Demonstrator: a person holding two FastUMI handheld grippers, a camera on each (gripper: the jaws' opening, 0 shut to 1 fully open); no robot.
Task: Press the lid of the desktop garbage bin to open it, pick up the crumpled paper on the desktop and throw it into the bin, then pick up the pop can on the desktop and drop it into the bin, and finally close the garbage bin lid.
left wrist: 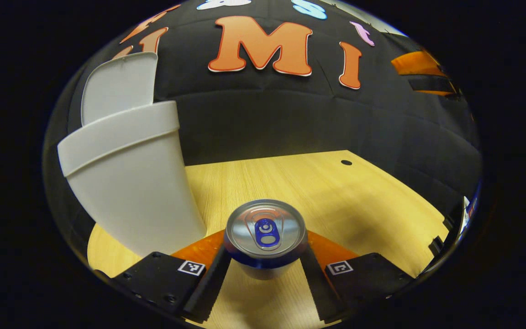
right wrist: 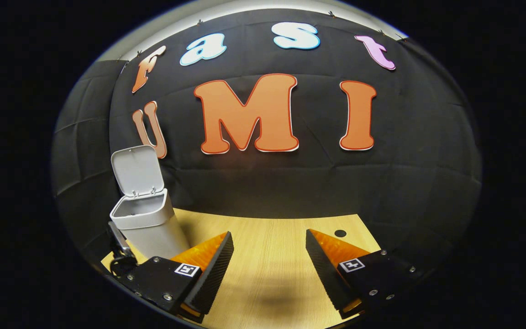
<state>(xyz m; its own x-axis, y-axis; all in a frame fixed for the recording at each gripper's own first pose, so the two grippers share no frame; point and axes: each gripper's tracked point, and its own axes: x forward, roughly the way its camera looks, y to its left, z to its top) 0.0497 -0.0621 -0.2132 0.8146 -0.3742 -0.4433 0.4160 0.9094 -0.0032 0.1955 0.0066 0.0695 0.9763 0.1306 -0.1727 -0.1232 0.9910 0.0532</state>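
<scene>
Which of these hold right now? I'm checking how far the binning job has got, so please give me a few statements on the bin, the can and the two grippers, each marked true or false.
1. The white plastic desktop bin has its hinged lid raised. True.
2. The silver pop can with the blue tab lies on its side. False: it stands upright, top showing.
3. The left gripper has the can between its fingers. True.
4. The right gripper holds crumpled paper. False: it is open, nothing between its fingers.
5. The bin stands on the light wooden desktop. True.
</scene>
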